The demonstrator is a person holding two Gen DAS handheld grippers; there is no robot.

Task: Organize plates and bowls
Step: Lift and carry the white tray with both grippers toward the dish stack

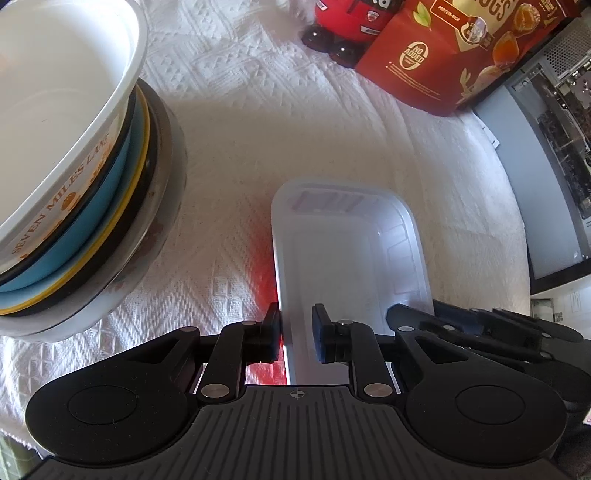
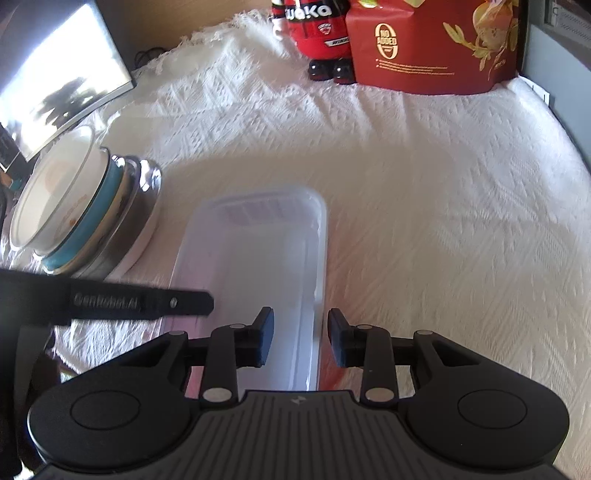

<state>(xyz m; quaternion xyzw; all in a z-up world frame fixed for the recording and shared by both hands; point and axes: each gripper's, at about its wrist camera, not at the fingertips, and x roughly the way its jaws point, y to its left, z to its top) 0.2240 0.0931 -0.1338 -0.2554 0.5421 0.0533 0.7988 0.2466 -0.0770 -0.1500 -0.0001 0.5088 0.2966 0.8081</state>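
Bowls stacked (image 1: 74, 192) at nine o'clock. Clear tray (image 1: 347, 251) centre: left gripper (image 1: 295, 338) straddles its left wall, right gripper (image 2: 301, 338) its right wall, pads not visibly clamping. Uneven lift risks tilt, slip.

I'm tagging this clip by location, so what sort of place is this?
Probably a home table or desk, not a kitchen counter: a white woven cloth covers it, with a red food box and toy figure at the back, and a monitor beside stacked bowls.
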